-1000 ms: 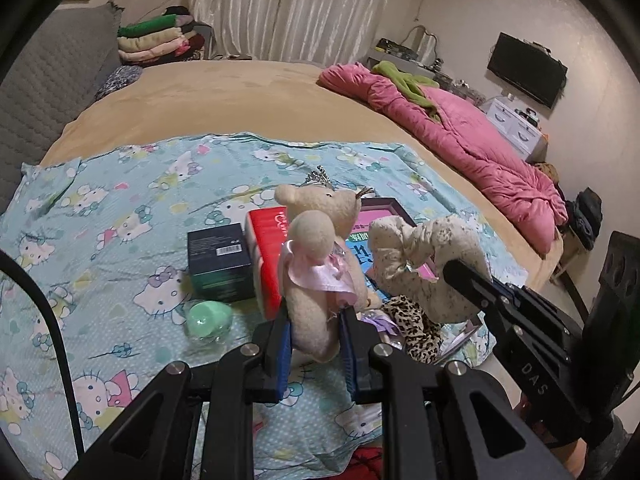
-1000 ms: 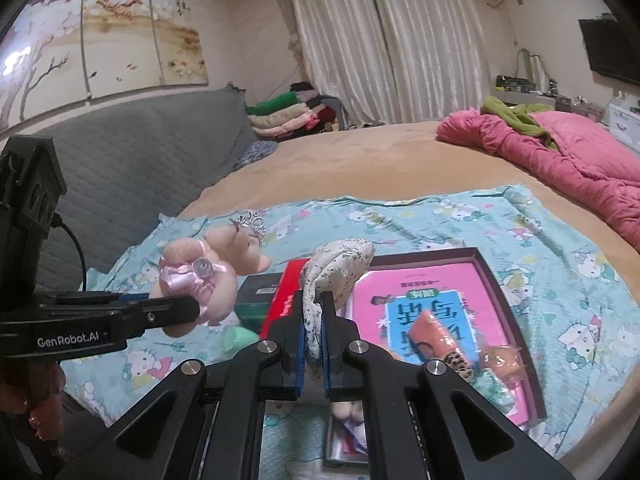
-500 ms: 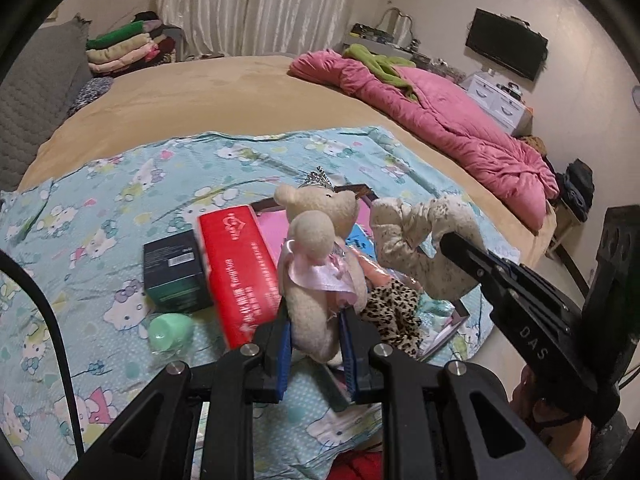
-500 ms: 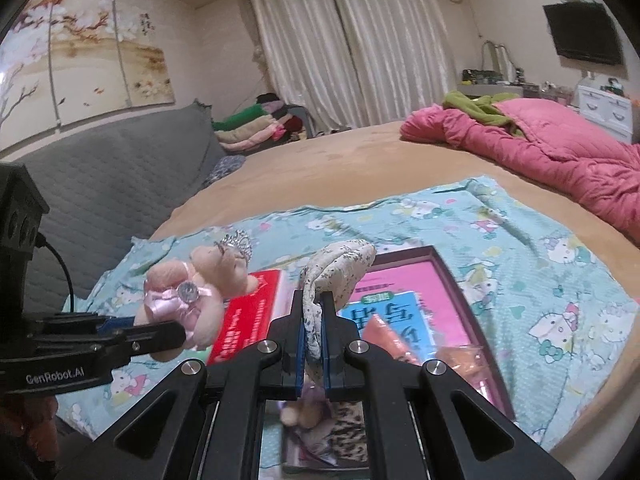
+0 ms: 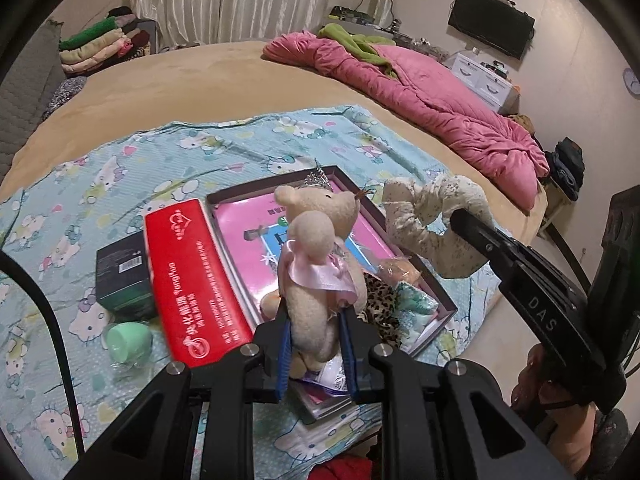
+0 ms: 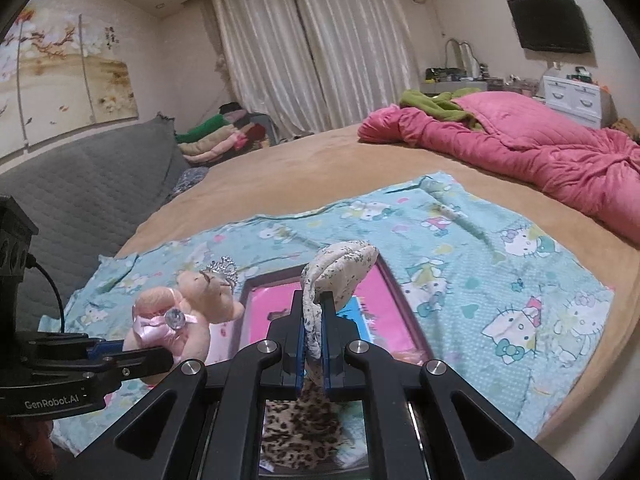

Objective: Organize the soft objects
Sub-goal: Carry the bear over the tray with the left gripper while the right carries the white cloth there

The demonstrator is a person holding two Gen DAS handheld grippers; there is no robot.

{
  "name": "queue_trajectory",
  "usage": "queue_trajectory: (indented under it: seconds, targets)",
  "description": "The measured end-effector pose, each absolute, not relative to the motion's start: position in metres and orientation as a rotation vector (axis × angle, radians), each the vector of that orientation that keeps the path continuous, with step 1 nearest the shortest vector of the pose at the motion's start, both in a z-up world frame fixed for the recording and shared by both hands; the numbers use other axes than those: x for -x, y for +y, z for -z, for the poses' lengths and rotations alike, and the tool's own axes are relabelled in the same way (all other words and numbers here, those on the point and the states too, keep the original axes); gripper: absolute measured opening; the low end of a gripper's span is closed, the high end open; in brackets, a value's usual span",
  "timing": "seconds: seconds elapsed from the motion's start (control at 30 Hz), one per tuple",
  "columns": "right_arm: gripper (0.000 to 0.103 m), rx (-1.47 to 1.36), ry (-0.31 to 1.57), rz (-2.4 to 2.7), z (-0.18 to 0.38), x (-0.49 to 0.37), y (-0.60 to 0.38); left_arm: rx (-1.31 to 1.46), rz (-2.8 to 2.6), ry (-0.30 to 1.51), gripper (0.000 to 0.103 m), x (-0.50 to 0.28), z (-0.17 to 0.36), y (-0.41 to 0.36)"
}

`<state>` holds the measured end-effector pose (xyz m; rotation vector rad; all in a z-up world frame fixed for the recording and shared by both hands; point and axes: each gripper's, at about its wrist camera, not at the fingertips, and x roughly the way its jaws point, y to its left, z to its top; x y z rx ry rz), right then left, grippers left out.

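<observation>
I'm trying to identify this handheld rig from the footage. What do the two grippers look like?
Both are matte black, angular frames with silver bolt heads and blue pads inside the fingers. The left gripper has "GenRobot.AI" printed in white on its side, a boxy black housing behind it and a black cable. The right gripper carries "DAS" lettering on its finger.

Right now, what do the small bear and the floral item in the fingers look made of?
Bear: matte cream plush, fuzzy nap, with a shiny satin-like pink bow and a glittery, metallic-looking tiara. Floral item: thin printed fabric, probably cotton, gathered and creased like a scrunchie.
</observation>
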<state>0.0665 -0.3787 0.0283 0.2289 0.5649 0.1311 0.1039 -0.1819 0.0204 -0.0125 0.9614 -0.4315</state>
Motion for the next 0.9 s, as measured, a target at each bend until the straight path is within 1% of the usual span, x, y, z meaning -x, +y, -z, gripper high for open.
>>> queue_trajectory:
  seconds: [0.27, 0.9]
  targets:
    - [0.006, -0.243, 0.564, -0.106, -0.025, -0.068, -0.39, 0.014, 0.453, 0.989, 0.021, -0.115, -0.009, -0.197]
    - [0.006, -0.289, 0.593, -0.091, -0.007, -0.076, -0.402, -0.001, 0.484, 1.089, 0.022, -0.135, 0.038, -0.226]
